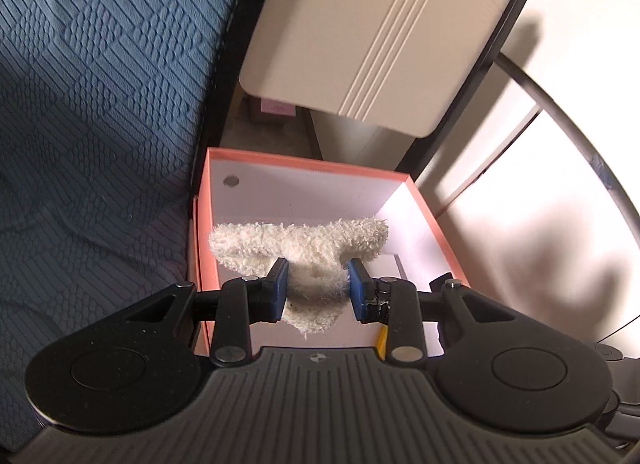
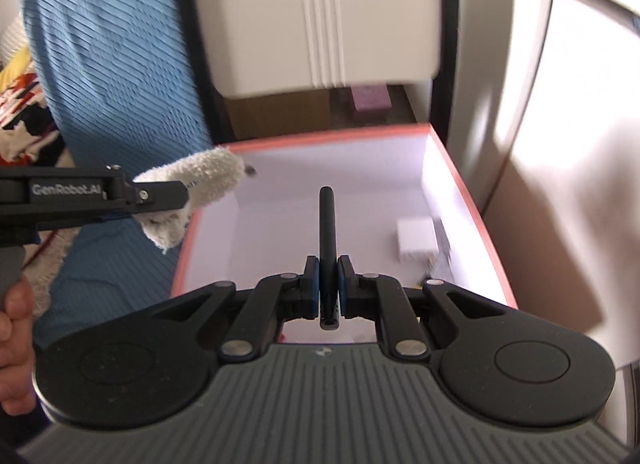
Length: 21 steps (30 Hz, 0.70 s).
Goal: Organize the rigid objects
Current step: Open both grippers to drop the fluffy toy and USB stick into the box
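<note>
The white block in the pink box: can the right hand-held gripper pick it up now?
Probably not yet. The right hand-held gripper is shut on a black stick, so its fingers are occupied, though nothing covers the white block.

Open-topped pink box [image 2: 472,200] (white block [image 2: 416,238] at right).

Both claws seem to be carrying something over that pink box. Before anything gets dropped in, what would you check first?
1. Left gripper holds the fluffy white cloth firmly: ok, pinched between both pads.
2. Right gripper holds the slim black object: ok, jaws closed on it.
3. Pink box open: ok, no lid on it.
4. Cloth over the opening: ok in the left view; in the right view it sits near the box's left edge.
5. Landing space free: ok mostly; a small white box lies at the right side.
6. Height above the box floor: cannot tell.
</note>
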Tool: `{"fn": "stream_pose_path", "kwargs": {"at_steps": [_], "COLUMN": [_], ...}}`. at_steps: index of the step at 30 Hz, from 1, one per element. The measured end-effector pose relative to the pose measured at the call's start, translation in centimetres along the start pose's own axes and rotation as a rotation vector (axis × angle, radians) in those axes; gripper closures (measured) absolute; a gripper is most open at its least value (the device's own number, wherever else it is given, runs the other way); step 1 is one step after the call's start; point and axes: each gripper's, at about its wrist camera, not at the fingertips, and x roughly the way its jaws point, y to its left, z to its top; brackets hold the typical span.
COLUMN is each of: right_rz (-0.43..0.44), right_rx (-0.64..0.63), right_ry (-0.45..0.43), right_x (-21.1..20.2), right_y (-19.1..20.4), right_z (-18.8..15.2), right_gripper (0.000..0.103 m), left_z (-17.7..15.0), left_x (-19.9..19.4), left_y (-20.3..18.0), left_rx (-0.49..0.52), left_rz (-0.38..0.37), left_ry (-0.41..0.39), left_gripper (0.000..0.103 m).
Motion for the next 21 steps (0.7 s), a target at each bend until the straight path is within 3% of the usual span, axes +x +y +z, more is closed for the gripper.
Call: {"fn": "stream_pose_path", "kwargs": {"at_steps": [12,21], "right_rz": [0.022,0.027], "right_rx": [0.064,0.074], "right_ry": [0.178,0.207], "right_x": [4.9,5.2], "right_y": [-2.8,-3.3], "right_z": [-5.1,-5.8], "right_gripper": [0.090,0.090], "left_z": [-2.3,-2.3], "left_x": [3.4,3.0], "left_y": [-0.3,-0.7], "left_rx": [0.039,0.050], "left_rz": [0.020,0.036], "left_ry": [0.105,0.100], "left_gripper": [0.066,0.064]}}
